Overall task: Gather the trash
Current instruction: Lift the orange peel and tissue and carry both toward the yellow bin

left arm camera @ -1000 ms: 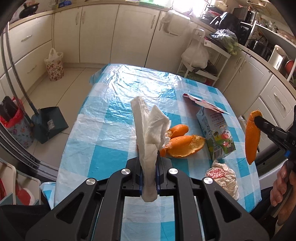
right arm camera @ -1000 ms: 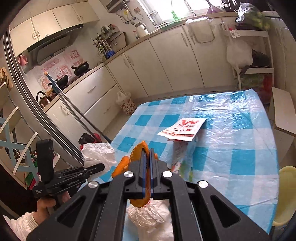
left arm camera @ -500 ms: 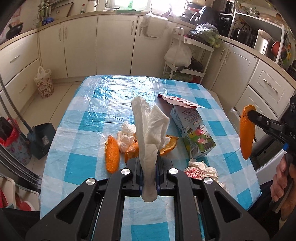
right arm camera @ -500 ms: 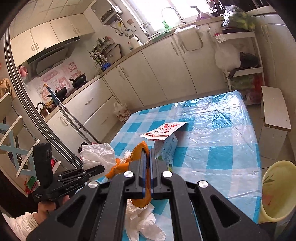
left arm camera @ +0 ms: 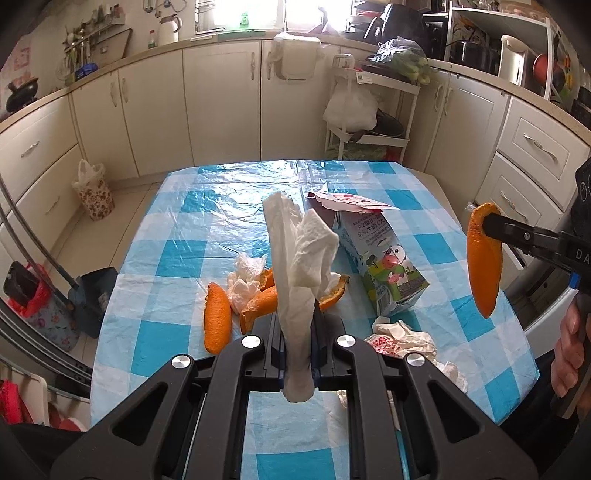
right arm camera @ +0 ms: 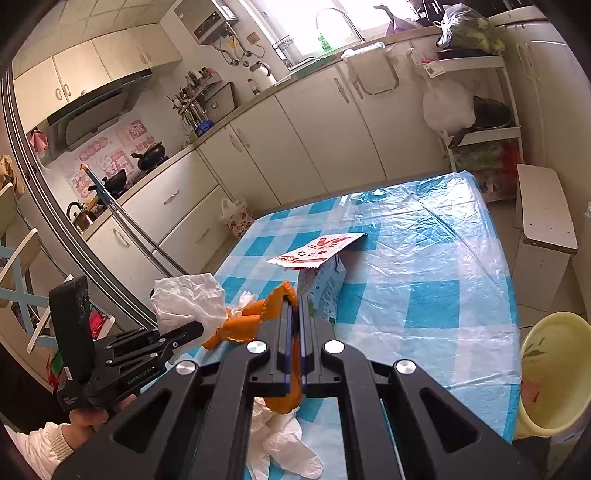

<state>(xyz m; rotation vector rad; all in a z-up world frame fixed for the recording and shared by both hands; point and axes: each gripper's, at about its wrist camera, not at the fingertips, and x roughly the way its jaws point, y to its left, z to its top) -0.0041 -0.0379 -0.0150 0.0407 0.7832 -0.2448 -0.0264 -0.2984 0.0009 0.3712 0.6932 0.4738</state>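
Home kitchen. Cream cabinets [left arm camera: 221,107] under an L-shaped counter [right arm camera: 314,70]; sink tap [right arm camera: 340,16] by the window; range hood [right arm camera: 96,110] over pots [right arm camera: 149,157]; kettle [left arm camera: 168,29]; wire rack [left arm camera: 369,107]; worktop [left arm camera: 436,229] in blue-checked plastic cover.

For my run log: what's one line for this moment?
left gripper: shut on tissue | right gripper: shut on orange peel | table: trash remains

Noted: tablecloth [left arm camera: 177,258] checked blue and white; peel [left arm camera: 484,258] orange; tissue [left arm camera: 299,258] white; bucket [right arm camera: 554,369] pale yellow; cabinets [left arm camera: 221,103] cream.
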